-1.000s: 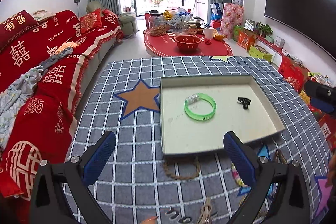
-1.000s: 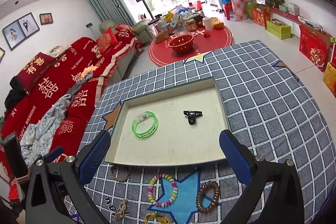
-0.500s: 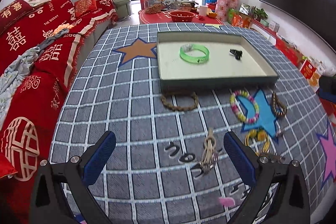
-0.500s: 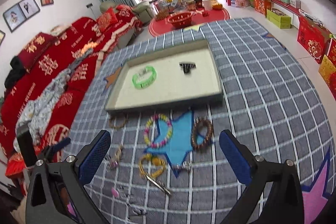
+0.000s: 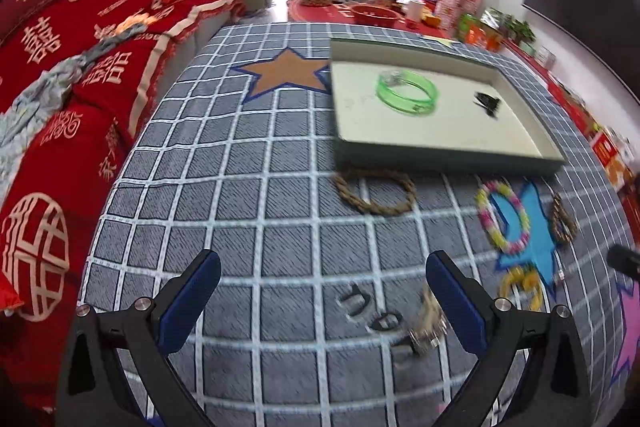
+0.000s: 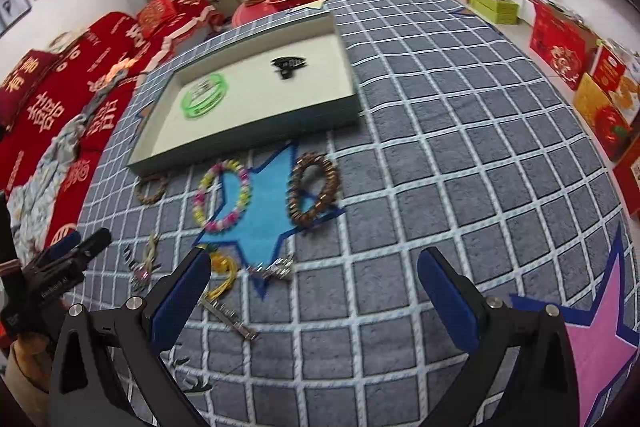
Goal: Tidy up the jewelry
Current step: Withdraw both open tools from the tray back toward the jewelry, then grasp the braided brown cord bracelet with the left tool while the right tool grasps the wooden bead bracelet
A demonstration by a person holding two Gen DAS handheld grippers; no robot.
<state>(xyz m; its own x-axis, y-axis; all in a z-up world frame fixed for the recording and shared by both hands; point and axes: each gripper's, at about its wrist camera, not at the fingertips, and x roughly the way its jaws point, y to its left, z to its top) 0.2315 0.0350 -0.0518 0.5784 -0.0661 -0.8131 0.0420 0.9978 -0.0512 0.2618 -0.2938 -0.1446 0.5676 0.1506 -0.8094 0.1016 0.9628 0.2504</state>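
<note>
A shallow tray [image 5: 440,157] [image 6: 256,131] on the checked cloth holds a green bangle [image 5: 406,91] [image 6: 205,95] and a black clip [image 5: 488,103] [image 6: 289,63]. In front of it lie a braided rope bracelet [image 5: 374,191] [image 6: 151,188], a pastel bead bracelet [image 5: 504,217] [image 6: 222,201], a brown bead bracelet [image 5: 563,217] [image 6: 314,189], yellow hoops [image 5: 520,283] [image 6: 220,271], dark rings [image 5: 356,301] and a silver piece [image 6: 276,269]. My left gripper [image 5: 320,303] is open and empty above the cloth. My right gripper [image 6: 316,299] is open and empty; the left gripper [image 6: 60,267] shows at its left.
A red-covered sofa [image 5: 60,67] runs along the left of the table. A round red table [image 5: 360,13] with bowls and jars stands beyond. Red gift boxes [image 6: 580,67] line the floor on the right. A metal bar clip [image 6: 228,319] lies near my right gripper.
Both grippers have pulled back and lowered from over the tray toward the near side of the table. The loose jewelry in front of the tray has come into view. Both stay open.
</note>
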